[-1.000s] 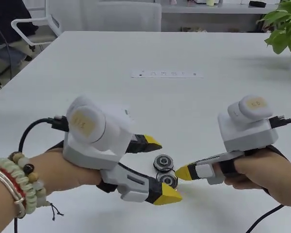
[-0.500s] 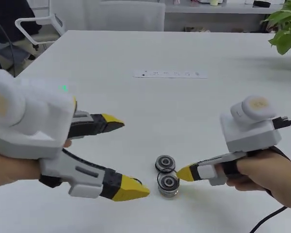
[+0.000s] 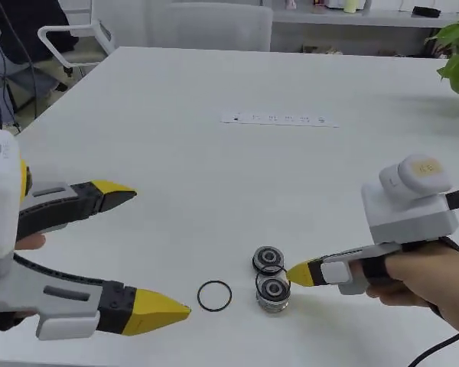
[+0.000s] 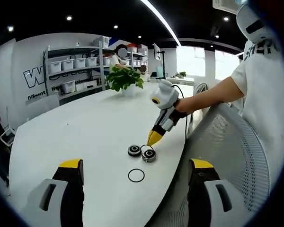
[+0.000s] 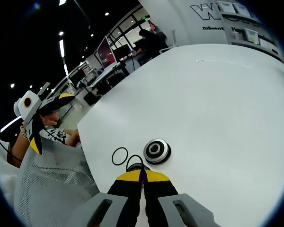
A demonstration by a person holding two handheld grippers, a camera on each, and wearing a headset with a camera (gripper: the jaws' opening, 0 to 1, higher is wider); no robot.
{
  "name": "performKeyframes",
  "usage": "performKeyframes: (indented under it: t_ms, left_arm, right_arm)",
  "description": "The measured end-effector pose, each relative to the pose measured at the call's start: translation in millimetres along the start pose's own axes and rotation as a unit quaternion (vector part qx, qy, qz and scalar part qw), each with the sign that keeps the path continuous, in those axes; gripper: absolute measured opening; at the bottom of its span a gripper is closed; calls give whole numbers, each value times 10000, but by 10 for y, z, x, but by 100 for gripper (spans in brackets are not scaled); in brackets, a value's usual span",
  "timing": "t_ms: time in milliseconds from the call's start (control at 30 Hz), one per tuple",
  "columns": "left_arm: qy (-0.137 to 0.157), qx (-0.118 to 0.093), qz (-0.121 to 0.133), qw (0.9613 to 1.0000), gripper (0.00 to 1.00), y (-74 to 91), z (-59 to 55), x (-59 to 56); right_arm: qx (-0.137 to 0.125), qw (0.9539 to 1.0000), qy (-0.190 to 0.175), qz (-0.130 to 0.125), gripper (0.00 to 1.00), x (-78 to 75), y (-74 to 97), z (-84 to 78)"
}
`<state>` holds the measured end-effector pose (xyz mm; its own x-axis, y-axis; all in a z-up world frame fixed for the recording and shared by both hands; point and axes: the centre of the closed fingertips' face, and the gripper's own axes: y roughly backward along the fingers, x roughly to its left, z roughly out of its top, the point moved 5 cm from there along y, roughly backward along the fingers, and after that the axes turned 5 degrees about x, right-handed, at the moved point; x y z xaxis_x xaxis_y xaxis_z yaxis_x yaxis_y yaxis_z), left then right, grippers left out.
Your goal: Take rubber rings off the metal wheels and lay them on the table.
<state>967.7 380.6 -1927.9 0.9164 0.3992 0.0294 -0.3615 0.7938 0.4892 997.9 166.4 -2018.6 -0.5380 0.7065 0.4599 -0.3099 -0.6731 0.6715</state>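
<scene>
Fingers (image 3: 149, 310) of my left gripper (image 3: 157, 252) gape wide, withdrawn; one ring (image 3: 198, 297) now lies freed beside the wheels (image 3: 273, 290) (right gripper (image 3: 298, 273) stays pinched shut there).

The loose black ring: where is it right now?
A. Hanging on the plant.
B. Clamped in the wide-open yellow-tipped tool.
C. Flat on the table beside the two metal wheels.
C: the black ring lies flat on the white table, a little apart from the metal wheels, with no jaw touching it.

Ring (image 3: 214, 296) lies beside wheels (image 3: 273, 291); right tongs (image 3: 291, 273) seemingly closed.
</scene>
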Motion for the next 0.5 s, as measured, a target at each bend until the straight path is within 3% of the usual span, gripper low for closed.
performKeyframes:
  t_ms: [200, 333, 500]
  left_arm:
    - [141, 49, 75, 9999, 90, 9, -118, -55]
    - [116, 88, 200, 9997, 90, 29, -132, -13]
    - [253, 6, 181, 9995, 91, 53, -177, -3]
  right_arm:
    - [-95, 10000, -5, -7, 0, 11, 34, 25]
    - [-175, 9998, -50, -28, 0, -3, 69, 40]
    - [-270, 9996, -60, -64, 0, -10, 104, 63]
